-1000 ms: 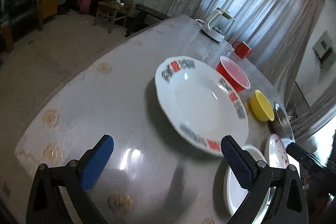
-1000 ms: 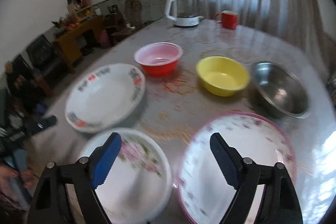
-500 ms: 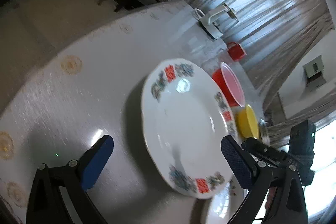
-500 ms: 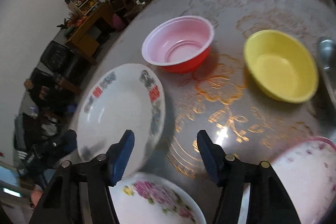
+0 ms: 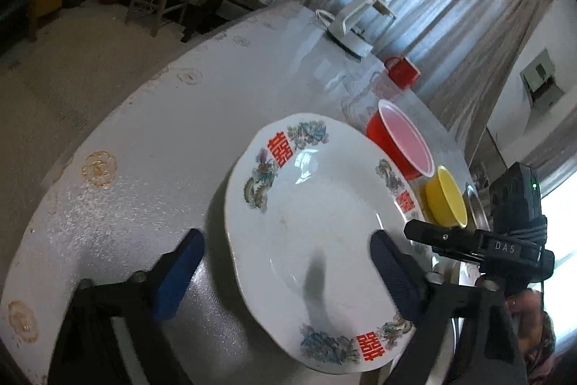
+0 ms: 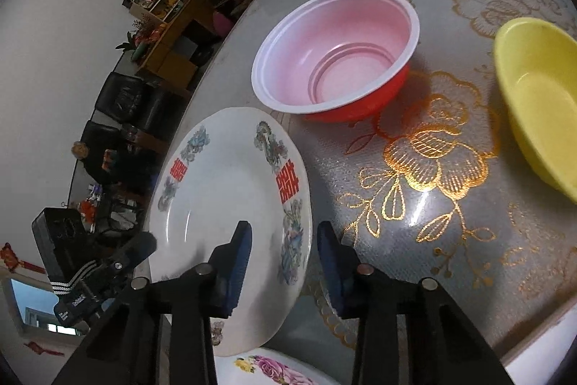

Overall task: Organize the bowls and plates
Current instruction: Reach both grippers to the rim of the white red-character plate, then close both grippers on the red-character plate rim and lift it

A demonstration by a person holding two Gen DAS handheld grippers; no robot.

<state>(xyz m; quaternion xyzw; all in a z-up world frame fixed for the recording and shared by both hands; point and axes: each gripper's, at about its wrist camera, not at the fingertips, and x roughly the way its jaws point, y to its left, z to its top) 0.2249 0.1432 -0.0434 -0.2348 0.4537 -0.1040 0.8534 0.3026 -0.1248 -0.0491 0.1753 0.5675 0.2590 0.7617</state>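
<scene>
Blue-padded jaws of the right gripper [image 6: 283, 253] are closing around the near right rim of the white plate [image 6: 230, 201] with red characters, one pad over the plate's well and the other outside the edge; the pads are not yet pressing on it, as far as the angle lets me judge. The left gripper [image 5: 285, 271] is also closing, its jaws standing wide astride the same plate's opposite rim, one pad on the table side and one above the plate, neither touching. The plate is lying flat on the patterned table [image 6: 432, 168]. Just beyond it is sitting the red bowl [image 6: 335, 49] with a pink inside, and beside that the yellow bowl [image 6: 537, 96]. A flowered plate [image 6: 274, 368] is peeking in just below the white plate. Farther off, a white kettle [image 5: 351, 24] and a red mug [image 5: 402, 73] are standing near the curtain.
</scene>
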